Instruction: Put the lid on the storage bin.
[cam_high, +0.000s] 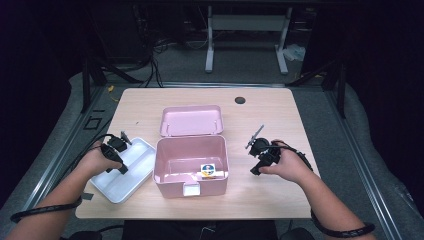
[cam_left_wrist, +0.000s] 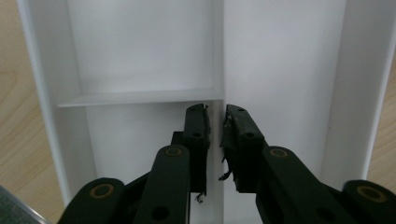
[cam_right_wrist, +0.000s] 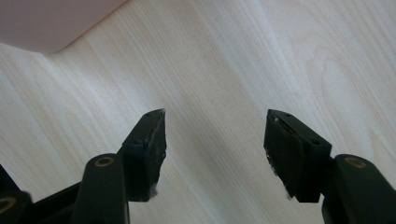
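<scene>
The left gripper (cam_left_wrist: 215, 140) is nearly closed, its jaws astride the thin middle divider of the white tray (cam_left_wrist: 140, 51), which lies on the wooden table (cam_high: 260, 120) just left of the pink box (cam_high: 191, 165). The tray looks like light, stiff, smooth plastic, probably slippery, so a pinch on that divider or on a rim wall seems best. The right gripper (cam_right_wrist: 215, 144) hangs wide open and empty over bare wood. The box is rounded and matte, its lid (cam_high: 191, 120) behind it, a small card (cam_high: 208, 170) inside

Pale wood-grain table (cam_high: 260, 195), glossy pink plastic box (cam_high: 165, 172), smooth white tray (cam_high: 112, 190)
</scene>
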